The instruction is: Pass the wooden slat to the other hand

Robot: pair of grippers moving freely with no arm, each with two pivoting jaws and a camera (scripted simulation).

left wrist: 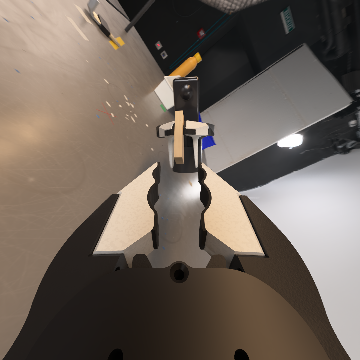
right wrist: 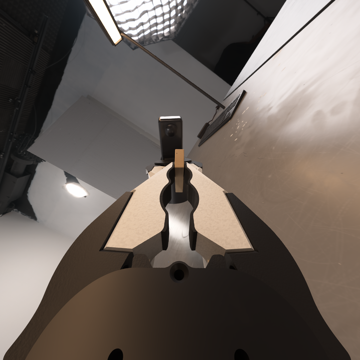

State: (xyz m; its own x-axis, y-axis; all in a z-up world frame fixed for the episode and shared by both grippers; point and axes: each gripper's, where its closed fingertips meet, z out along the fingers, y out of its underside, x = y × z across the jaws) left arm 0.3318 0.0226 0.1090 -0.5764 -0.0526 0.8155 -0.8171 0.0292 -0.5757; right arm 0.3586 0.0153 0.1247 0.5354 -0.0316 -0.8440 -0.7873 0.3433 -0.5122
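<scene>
1. Right gripper [right wrist: 179,164] is clamped on the wooden slat [right wrist: 179,173]; in the right wrist view its cream fingertips [right wrist: 165,171] press the slat's two broad faces near the fingers' far ends, and the slat stands on edge with one end poking out above the tips and the other hanging into the gap below.
2. Left gripper [left wrist: 179,165] has its fingers apart with nothing between them; through the gap the left wrist view shows only the shiny counter [left wrist: 58,136].
3. The left wrist view sees the right gripper [left wrist: 185,130] head-on, just beyond the left one's tips, with the wooden slat [left wrist: 178,137] held in it and not touching the left gripper's fingers.
4. The right wrist view shows the left gripper [right wrist: 175,165] mostly hidden behind the right one's tips; its black camera block [right wrist: 170,136] rises above the slat.
5. Only the left wrist view shows an orange bottle [left wrist: 187,65] with a yellow cap, a white box [left wrist: 164,93] and a blue object [left wrist: 207,140] behind the right gripper.
6. Only the right wrist view shows a black keyboard [right wrist: 222,118] on the counter [right wrist: 292,175], a grid-covered light panel [right wrist: 148,19] and a round lamp [right wrist: 75,190].
</scene>
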